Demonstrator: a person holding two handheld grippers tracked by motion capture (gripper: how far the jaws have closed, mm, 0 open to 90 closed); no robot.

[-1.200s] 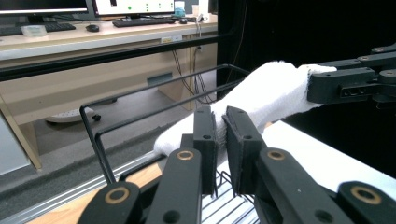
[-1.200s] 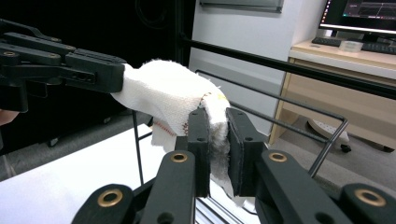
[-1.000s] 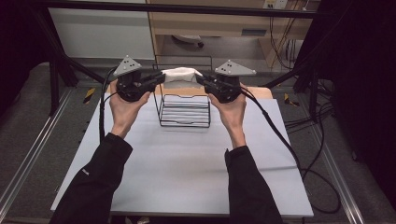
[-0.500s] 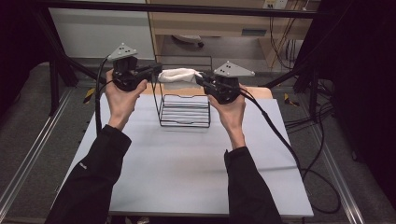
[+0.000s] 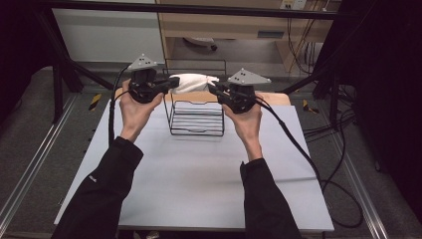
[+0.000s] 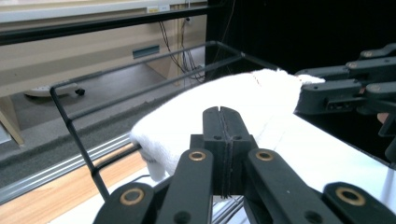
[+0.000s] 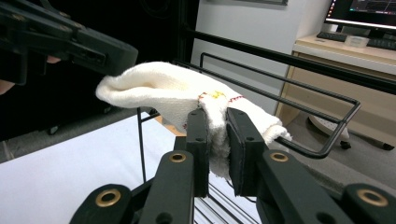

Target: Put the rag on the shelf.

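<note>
Your left gripper (image 5: 171, 81) has lifted slightly since half a second ago, carrying its end of the white towel (image 5: 193, 82) higher above the black wire rack (image 5: 196, 117). Its fingers are pressed together on the cloth's near edge. Your right gripper (image 5: 215, 89) pinches the other end, fingers narrowed around a fold (red and yellow stitching shows there, too small to read). Between them the towel hangs over the rack's top bars at the counter's (image 5: 199, 174) far edge.
</note>
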